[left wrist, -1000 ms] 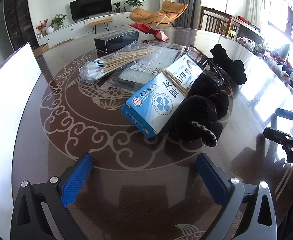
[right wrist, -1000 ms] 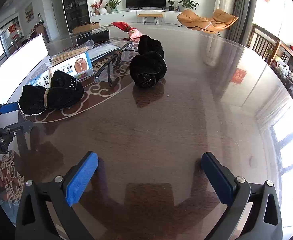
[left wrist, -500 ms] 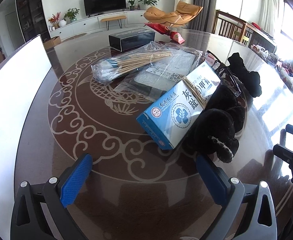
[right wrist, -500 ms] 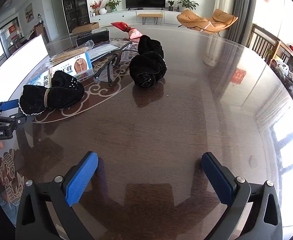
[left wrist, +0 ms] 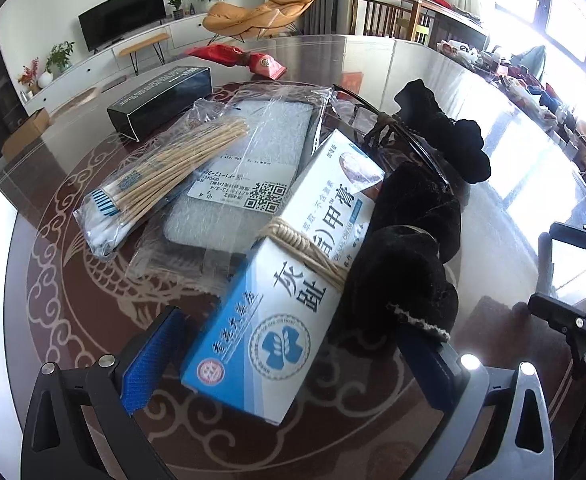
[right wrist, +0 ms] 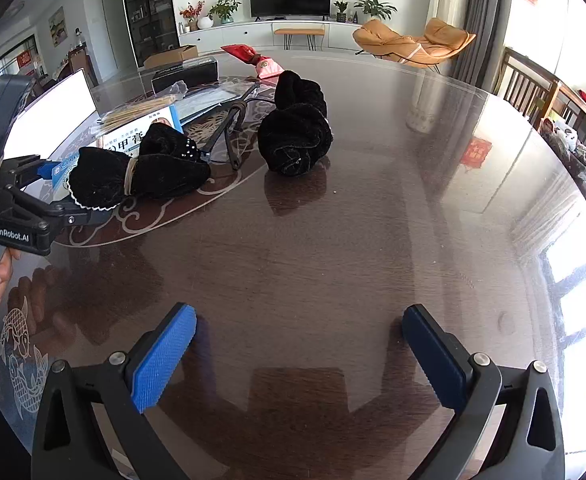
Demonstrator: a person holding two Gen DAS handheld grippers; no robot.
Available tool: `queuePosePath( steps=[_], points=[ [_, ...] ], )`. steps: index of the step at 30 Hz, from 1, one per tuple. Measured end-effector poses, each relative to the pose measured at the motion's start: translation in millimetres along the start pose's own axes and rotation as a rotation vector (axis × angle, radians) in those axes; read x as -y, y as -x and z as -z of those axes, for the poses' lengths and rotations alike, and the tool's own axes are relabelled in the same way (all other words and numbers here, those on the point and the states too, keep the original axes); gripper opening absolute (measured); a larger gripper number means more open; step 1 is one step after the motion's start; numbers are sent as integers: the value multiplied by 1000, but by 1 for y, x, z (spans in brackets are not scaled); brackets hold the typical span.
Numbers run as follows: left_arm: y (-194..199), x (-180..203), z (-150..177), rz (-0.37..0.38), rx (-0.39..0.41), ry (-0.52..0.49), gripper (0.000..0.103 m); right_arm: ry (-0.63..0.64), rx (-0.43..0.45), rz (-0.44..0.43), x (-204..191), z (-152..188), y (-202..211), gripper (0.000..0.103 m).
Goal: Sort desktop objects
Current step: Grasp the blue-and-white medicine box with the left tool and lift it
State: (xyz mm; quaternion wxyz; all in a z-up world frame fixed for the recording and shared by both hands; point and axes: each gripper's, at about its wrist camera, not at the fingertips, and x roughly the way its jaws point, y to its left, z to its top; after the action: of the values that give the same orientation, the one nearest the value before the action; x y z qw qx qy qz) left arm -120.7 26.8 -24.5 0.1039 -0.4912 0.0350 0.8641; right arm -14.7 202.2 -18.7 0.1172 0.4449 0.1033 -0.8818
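Observation:
A blue and white medicine box (left wrist: 289,292) tied with a tan cord to a black velvet pouch (left wrist: 405,260) lies on the dark table. My left gripper (left wrist: 293,356) is open, its fingers either side of the box's near end and the pouch. In the right wrist view the box (right wrist: 133,142) and pouch (right wrist: 141,172) lie at the left, with the left gripper (right wrist: 53,196) beside them. A second black pouch (right wrist: 297,132) lies near the middle. My right gripper (right wrist: 297,356) is open and empty over bare table.
A bag of cotton swabs (left wrist: 161,184), a plastic-wrapped grey pad (left wrist: 245,164), glasses (left wrist: 393,136), a black box (left wrist: 161,100) and a red packet (left wrist: 245,58) lie beyond. A white board (right wrist: 53,116) stands at the left edge.
My left gripper has moved forward to the box and tied pouch, which now sit between its open fingers. The right gripper has stayed still.

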Motion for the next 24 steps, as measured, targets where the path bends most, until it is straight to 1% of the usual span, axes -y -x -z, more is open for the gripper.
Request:
queuePosePath(
  steps=[3, 7, 10, 11, 12, 13, 14, 15, 17, 19, 24],
  points=[
    [-3, 14, -8, 0, -1, -46, 103, -1, -1, 1, 0, 0, 0, 103],
    [-3, 31, -16, -64, 11, -119, 103, -5, 1, -3, 0, 0, 1, 103],
    [-2, 30, -16, -72, 5, -110, 103, -13, 4, -6, 1, 2, 4, 103],
    [-1, 28, -16, -74, 9, -100, 98, -16, 6, -7, 2, 2, 4, 103],
    [2, 25, -15, -78, 16, -84, 84, -21, 7, -8, 2, 3, 5, 103],
    [4, 20, -15, -80, 18, -63, 76, -25, 9, -11, 2, 3, 6, 103],
    [6, 16, -15, -78, 17, -40, 59, -30, 11, -13, 3, 4, 7, 103],
    [7, 12, -15, -74, 15, -11, 47, -36, 12, -13, 3, 4, 7, 103],
    [14, 2, -11, -39, 23, 57, 46, -47, 14, -14, 4, 4, 8, 103],
    [23, -4, -3, -29, 35, 116, 46, -53, 15, -12, 5, 5, 9, 103],
    [55, -9, 34, -76, 69, 232, 46, -52, 12, -3, 3, 6, 10, 103]
  ],
)
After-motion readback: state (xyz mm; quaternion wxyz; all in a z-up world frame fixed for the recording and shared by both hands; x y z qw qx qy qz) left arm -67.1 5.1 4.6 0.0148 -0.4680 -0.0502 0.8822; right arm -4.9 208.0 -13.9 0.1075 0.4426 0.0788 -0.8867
